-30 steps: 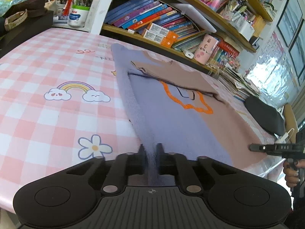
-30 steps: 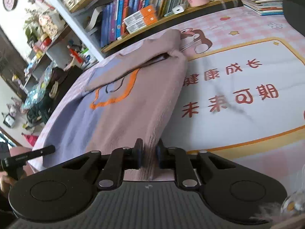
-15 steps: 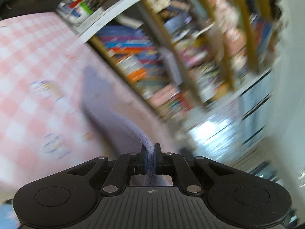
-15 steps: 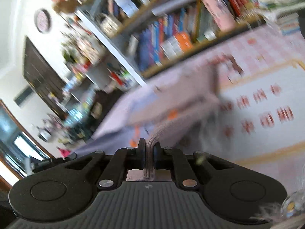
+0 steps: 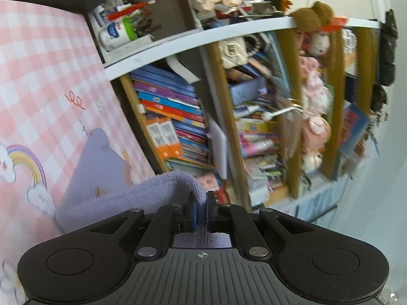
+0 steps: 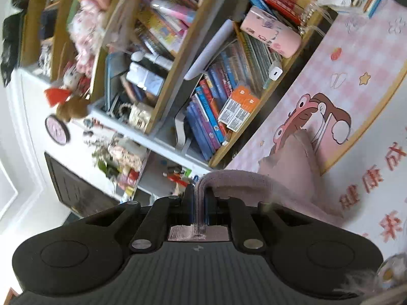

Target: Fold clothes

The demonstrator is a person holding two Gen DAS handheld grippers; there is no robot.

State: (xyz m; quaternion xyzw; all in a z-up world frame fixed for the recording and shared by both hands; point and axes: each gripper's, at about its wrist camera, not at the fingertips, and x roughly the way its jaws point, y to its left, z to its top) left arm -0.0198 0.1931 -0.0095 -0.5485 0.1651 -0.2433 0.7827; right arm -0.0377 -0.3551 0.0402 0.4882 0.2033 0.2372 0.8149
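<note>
A sweater, lavender on one half and dusty pink on the other, lies on the table with its near hem lifted. My left gripper [image 5: 201, 203] is shut on the lavender hem [image 5: 142, 193], which arches up from the cloth and drops between the blue pads. My right gripper [image 6: 199, 200] is shut on the pink hem [image 6: 279, 183], which curls over the fingers the same way. Both views are rolled, so the table slants. Most of the sweater's body is hidden below the grippers.
A pink checked tablecloth [image 5: 38, 81] with a rainbow print covers the table; its other end [image 6: 361, 58] shows a cartoon and red characters. Right behind the table stands a crowded bookshelf [image 5: 183, 117] with books, boxes and soft toys [image 6: 218, 96].
Both grippers have risen with the hem and rolled, so the views now tilt towards the bookshelf. The sweater's flat body and orange print have dropped out of sight.
</note>
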